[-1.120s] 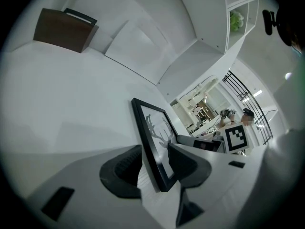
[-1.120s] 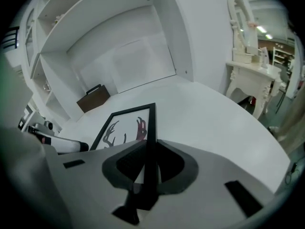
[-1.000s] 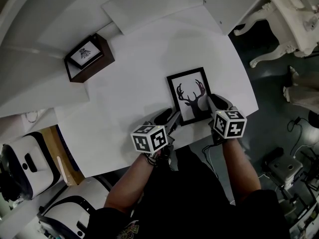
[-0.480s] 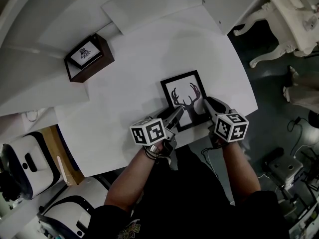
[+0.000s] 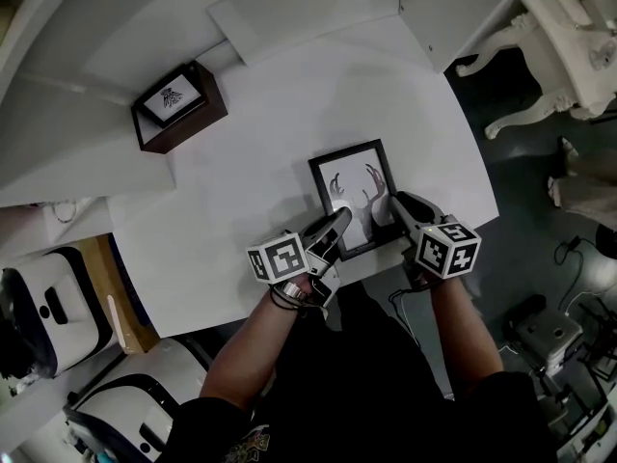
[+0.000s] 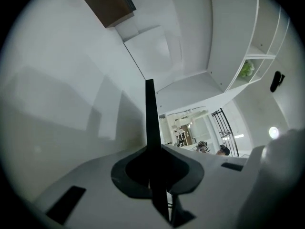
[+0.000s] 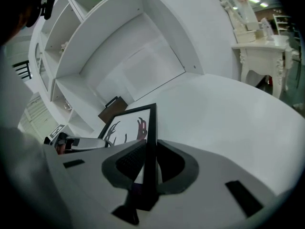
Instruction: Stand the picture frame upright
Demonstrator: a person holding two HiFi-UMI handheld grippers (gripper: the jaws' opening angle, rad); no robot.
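The black picture frame [image 5: 349, 193] with the antler print is tilted on the white table [image 5: 231, 220], near its front edge. My left gripper [image 5: 336, 227] is at the frame's near left corner, and its jaws are closing on the thin frame edge [image 6: 150, 113], which runs between the pads. My right gripper [image 5: 397, 206] is shut on the frame's near right side. In the right gripper view the frame [image 7: 129, 124] rises from between the jaws, with its print facing left.
A second picture in a brown box frame [image 5: 178, 106] stands at the table's back left. White curved shelving [image 7: 119, 46] backs the table. An ornate white side table [image 5: 569, 37] stands to the right, past the table's edge.
The left gripper moved right to the frame's near left corner and closed on its edge. The frame shifted left and tilted up off the table. The right gripper kept its hold.
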